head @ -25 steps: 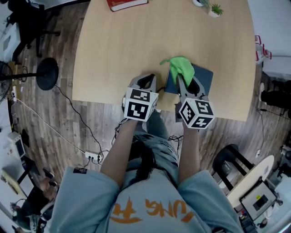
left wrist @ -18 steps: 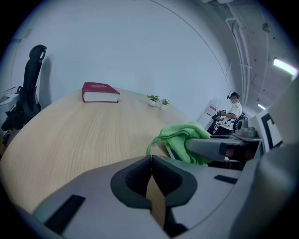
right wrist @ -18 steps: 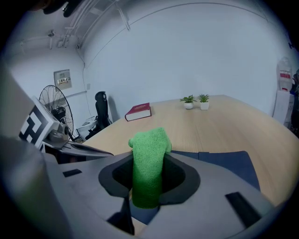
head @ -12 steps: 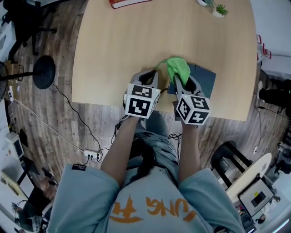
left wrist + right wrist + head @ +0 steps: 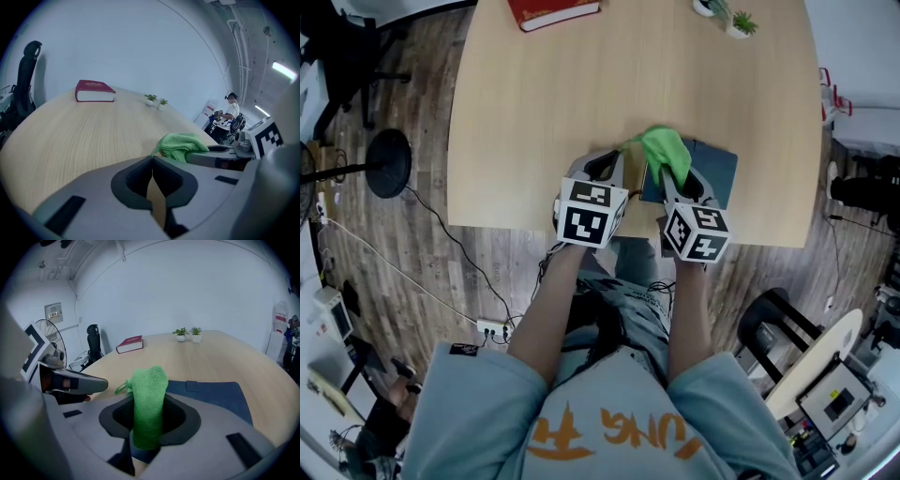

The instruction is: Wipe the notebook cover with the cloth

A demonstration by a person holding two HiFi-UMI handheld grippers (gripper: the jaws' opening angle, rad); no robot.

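- Two hand-held grippers sit side by side at the near edge of the counter (image 5: 581,94), each carrying a marker cube.
- Far left on the counter, a red book (image 5: 553,11) lies flat at the far edge, well apart from everything else.
- Left hand-held gripper (image 5: 605,165): its jaws are pressed together with nothing between them. It sits over bare wood just left of the cloth (image 5: 661,148).
- The green cloth is bunched up. It lies over the left part of the notebook (image 5: 717,169), and a thin tail reaches toward the left hand-held gripper.
- Right hand-held gripper (image 5: 675,174): its jaws are clamped on the cloth. In the right gripper view the cloth fills the gap between them as an upright fold.
- The dark blue notebook lies flat near the counter's near edge, right of centre. Its right part is uncovered.
- Two small potted plants (image 5: 729,14) stand at the far edge, to the right.
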